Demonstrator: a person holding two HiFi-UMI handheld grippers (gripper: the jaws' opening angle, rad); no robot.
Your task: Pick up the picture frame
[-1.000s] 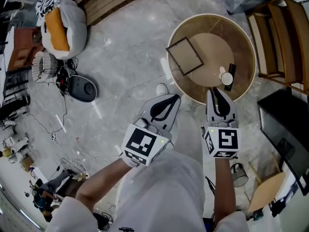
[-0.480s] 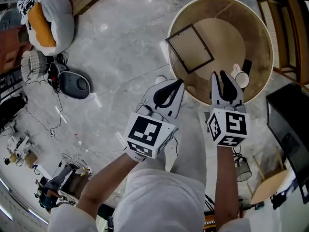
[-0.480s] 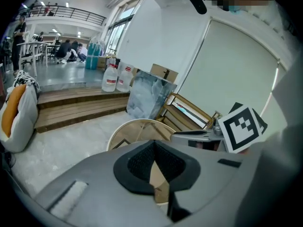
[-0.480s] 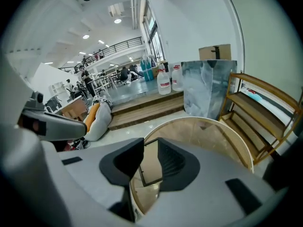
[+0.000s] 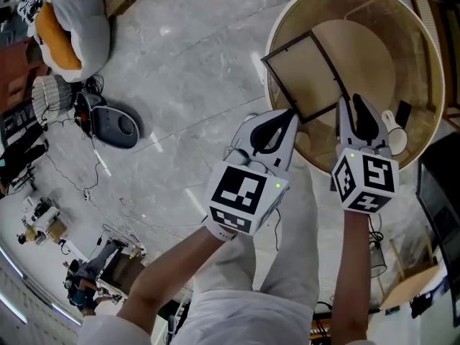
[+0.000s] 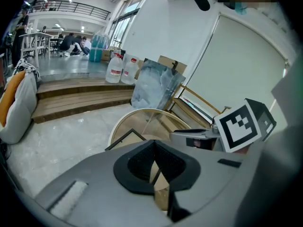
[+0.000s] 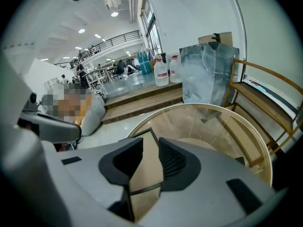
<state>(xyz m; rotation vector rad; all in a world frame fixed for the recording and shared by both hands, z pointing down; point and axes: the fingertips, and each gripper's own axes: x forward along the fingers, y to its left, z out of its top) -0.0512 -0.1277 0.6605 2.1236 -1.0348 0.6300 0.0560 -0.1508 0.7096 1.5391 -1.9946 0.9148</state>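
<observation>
Step, as judged: closing in on frame, no grasp yet.
Left gripper (image 5: 290, 113): clenched, empty, tip at surface (image 5: 437, 49) rim, just beside frame's near corner.
Frame (image 5: 305, 70): thin black border, tan panel, flat on left part of round glass surface, in neither gripper.
Right gripper (image 5: 350, 100): jaws slightly apart, nothing between, over frame's near right edge.
Next move calls for jaws astride thin edge; flat lie offers little lip.
</observation>
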